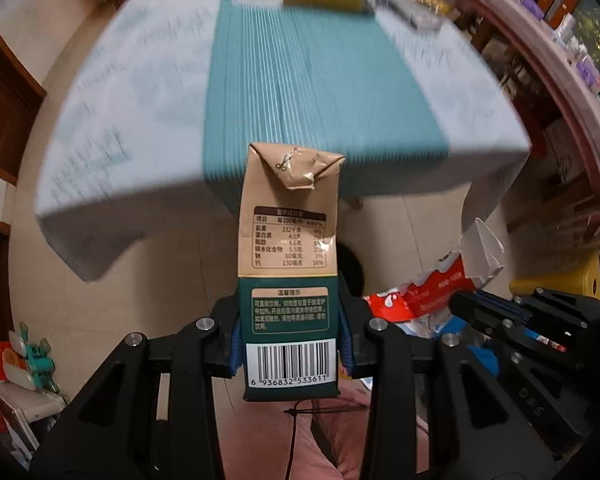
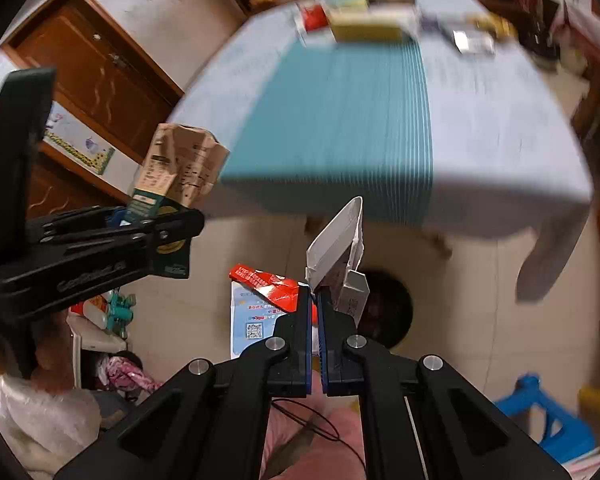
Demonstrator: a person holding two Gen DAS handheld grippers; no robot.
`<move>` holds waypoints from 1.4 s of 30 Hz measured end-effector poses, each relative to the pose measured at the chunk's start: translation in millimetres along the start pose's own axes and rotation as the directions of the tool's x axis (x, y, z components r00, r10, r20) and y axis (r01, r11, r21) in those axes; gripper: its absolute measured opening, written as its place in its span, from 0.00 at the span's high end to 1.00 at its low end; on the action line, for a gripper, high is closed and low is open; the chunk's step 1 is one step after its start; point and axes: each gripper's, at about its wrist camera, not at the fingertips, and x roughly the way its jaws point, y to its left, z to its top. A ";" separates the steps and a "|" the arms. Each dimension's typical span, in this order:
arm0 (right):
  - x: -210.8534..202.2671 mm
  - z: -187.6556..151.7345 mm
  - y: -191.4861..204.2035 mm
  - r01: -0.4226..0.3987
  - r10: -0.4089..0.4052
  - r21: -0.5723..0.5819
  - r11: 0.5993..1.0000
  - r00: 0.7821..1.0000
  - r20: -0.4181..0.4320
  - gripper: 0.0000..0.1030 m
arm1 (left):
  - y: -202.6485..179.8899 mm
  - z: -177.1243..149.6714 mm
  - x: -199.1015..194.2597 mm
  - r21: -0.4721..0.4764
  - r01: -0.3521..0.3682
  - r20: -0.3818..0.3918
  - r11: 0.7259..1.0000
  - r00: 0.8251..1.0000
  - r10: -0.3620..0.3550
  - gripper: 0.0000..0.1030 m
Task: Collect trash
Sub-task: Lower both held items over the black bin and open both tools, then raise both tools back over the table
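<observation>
Currently, by label:
Left gripper [image 1: 290,336]: closed onto the lower part of the brown-and-green carton [image 1: 288,264], blue pads pressed to both its sides.
Brown-and-green carton: upright between the fingers, crumpled folded top farthest from the gripper, barcode panel nearest the camera; held in the air, off the worktop [image 1: 140,120].
Right gripper [image 2: 314,300]: nearly shut, pinching the flattened red-and-white carton [image 2: 340,248] at its edge.
Red-and-white carton: sticks up and forward out of the fingertips, opened white flap on top, red printed part spilling to the gripper's left.
Worktop: ahead of and beyond both grippers, under a pale cloth with a teal runner [image 1: 312,80]; blurred boxes at its far end.
Dark round bin [image 2: 384,312]: on the floor, just ahead of the right gripper, below the worktop's near edge.
</observation>
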 end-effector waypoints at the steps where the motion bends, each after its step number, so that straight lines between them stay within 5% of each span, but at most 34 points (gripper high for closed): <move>1: 16.6 -12.5 -5.2 0.009 -0.009 0.010 1.000 1.000 -0.017 0.97 | 0.5 -6.3 14.2 -0.002 0.004 -0.017 1.000 1.000 -0.004 0.68; 9: 133.2 -73.0 -40.6 0.083 -0.077 0.050 0.995 0.991 -0.114 0.97 | -5.8 -45.3 133.7 0.030 -0.006 -0.087 1.000 0.996 0.008 0.68; 19: 224.6 -113.7 -87.7 0.102 -0.082 0.096 0.990 0.978 -0.193 0.95 | -8.7 -67.4 212.2 -0.004 0.065 -0.137 0.998 0.988 -0.065 0.67; 21: 238.3 -116.7 -96.5 0.056 -0.021 0.155 0.986 0.975 -0.220 0.81 | -3.9 -69.4 221.7 -0.019 0.076 -0.165 0.997 0.983 -0.078 0.61; 23: 243.8 -120.5 -103.8 0.021 0.021 0.202 0.979 0.978 -0.205 0.20 | 3.1 -69.4 226.9 -0.039 0.064 -0.167 0.997 0.984 -0.070 0.36; 24: 244.1 -122.2 -104.6 0.022 0.019 0.201 0.979 0.980 -0.200 0.05 | 5.3 -69.4 227.9 -0.046 0.057 -0.161 0.997 0.985 -0.064 0.33; 33: 238.4 -116.1 -89.7 0.093 -0.067 0.148 0.985 0.983 -0.172 0.01 | 23.3 -58.0 225.0 -0.064 0.035 -0.160 0.997 0.986 -0.045 0.31; 42: 186.4 -76.9 -90.0 0.100 -0.069 0.215 0.971 0.987 -0.148 0.01 | 25.5 -45.7 149.3 -0.049 -0.003 -0.157 0.999 0.988 -0.005 0.31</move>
